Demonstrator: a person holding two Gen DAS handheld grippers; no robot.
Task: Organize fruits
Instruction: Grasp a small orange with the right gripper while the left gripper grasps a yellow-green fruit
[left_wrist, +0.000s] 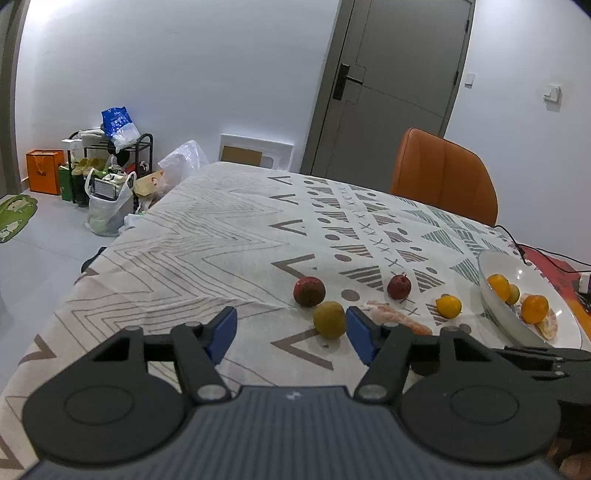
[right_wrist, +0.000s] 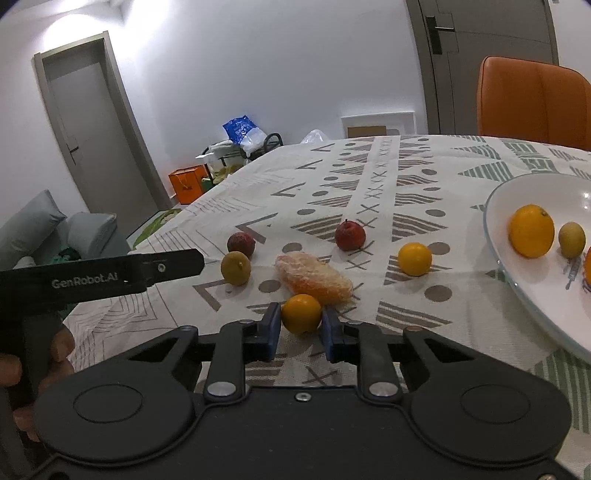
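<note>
Orange small citrus (right_wrist: 301, 313) pinched between the right gripper (right_wrist: 300, 325) pads, just above the patterned tablecloth (right_wrist: 406, 177), left gripper (left_wrist: 291, 325) spread wide beside a greenish fruit (left_wrist: 329, 319), white plate (right_wrist: 524, 184) nearby holding more fruit.

Glossy plate (right_wrist: 498, 229), matt cloth tablecloth (left_wrist: 207, 236).

Both grippers: matte black bodies w/ two round discs at the base, silver pivot screws on the linkage arms, ribbed centre plate behind the claw. Left gripper (left_wrist: 291, 328) and right gripper (right_wrist: 300, 326) have blue finger pads (left_wrist: 223, 332). White "GenRobot.AI" lettering on left unit's side; bare fingers (right_wrist: 61, 347) around its handle.
</note>
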